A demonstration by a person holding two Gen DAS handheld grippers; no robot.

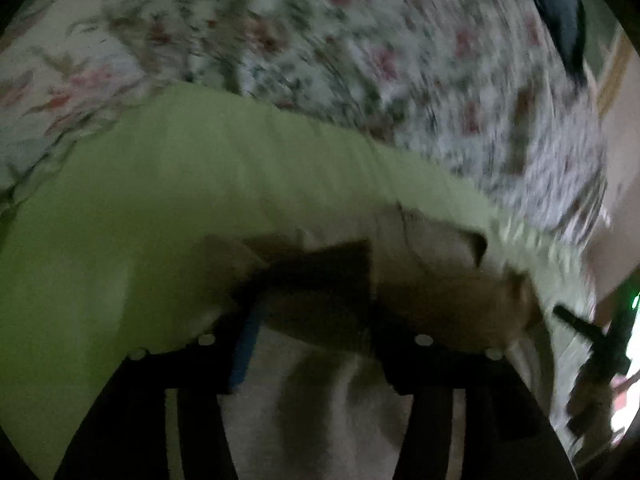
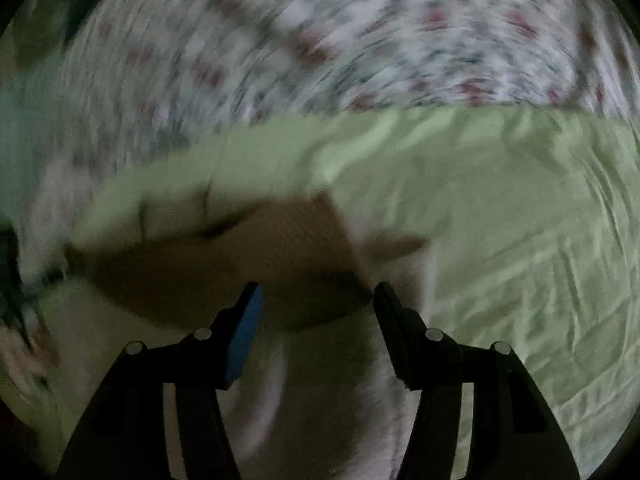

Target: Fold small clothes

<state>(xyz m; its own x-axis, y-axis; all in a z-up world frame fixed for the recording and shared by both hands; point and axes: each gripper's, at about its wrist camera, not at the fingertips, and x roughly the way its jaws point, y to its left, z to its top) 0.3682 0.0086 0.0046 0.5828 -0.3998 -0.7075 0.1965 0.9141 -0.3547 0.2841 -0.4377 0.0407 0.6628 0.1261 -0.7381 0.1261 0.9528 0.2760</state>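
Observation:
A small pale beige garment (image 1: 436,264) lies on a light green cloth (image 1: 160,200). In the left wrist view the garment bunches between and over my left gripper's (image 1: 316,320) fingers, whose tips are hidden under a dark fold; the frame is blurred. In the right wrist view the same garment (image 2: 280,248) lies just ahead of my right gripper (image 2: 318,300), whose jaws stand wide apart with nothing between them. The other gripper (image 1: 600,344) shows at the right edge of the left wrist view.
A floral bedsheet (image 1: 360,40) (image 2: 320,32) spreads beyond the green cloth (image 2: 500,220). A dark blue item (image 1: 560,8) lies at the far right. A pale brown surface (image 1: 624,200) shows at the right edge.

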